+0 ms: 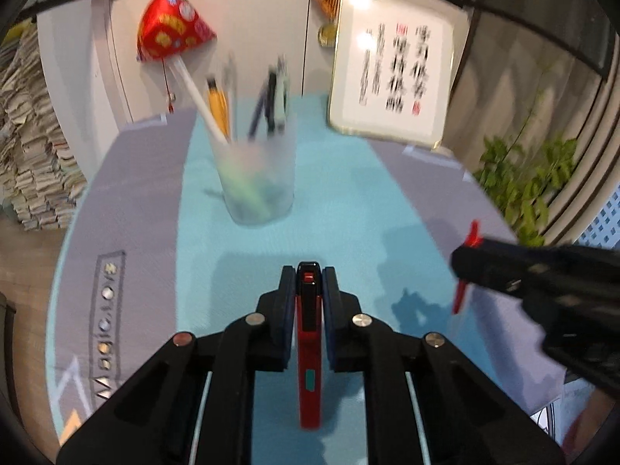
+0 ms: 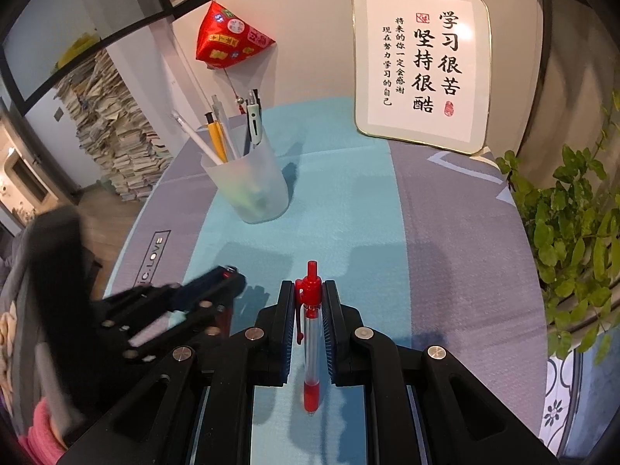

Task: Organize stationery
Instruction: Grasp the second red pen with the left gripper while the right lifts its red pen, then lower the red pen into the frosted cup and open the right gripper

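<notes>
My left gripper is shut on a red and black utility knife, held upright above the mat. My right gripper is shut on a red clear-barrel pen, its click end pointing forward. A frosted pen cup with several pens stands on the teal strip ahead; it also shows in the right wrist view, ahead to the left. The right gripper with its pen shows in the left wrist view at the right. The left gripper shows blurred in the right wrist view at the left.
A grey and teal mat covers the round table. A framed calligraphy board leans on the wall at the back right. A red hanging ornament is behind the cup. A green plant is at the right, paper stacks at the left.
</notes>
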A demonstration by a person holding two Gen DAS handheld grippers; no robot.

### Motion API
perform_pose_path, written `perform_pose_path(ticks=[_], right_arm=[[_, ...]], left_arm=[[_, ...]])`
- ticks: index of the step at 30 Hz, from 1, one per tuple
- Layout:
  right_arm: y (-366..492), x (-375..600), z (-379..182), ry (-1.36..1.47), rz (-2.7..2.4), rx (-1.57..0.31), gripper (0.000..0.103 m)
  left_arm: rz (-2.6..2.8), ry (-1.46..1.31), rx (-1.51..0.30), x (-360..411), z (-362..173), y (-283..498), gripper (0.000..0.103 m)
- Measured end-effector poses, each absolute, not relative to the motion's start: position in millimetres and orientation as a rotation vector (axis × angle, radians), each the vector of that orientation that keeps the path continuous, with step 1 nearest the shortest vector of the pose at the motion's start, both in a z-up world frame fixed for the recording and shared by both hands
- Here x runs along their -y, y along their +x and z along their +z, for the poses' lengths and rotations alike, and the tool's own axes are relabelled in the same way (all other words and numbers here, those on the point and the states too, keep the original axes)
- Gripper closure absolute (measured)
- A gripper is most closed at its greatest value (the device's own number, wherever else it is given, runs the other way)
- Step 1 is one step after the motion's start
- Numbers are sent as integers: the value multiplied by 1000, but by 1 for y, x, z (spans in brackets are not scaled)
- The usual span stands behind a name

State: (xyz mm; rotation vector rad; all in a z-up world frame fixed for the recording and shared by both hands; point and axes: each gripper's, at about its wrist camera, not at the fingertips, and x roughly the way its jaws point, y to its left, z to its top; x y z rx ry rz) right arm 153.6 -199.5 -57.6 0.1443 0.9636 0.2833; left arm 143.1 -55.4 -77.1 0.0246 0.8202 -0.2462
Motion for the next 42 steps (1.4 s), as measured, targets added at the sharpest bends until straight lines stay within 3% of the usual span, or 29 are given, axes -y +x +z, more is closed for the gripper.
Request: perform_pose_path(ticks=[13, 28, 42], right_arm=[[151, 185, -34, 133, 307, -905, 89], [171, 156, 4, 72, 318, -828, 89], [239, 120, 50, 67, 285, -717, 89]], left_arm=[[-204, -31, -655, 10, -23, 126, 92], [-166, -44, -616, -22, -19, 126, 91], [-170, -56, -604, -40, -19, 126, 91]])
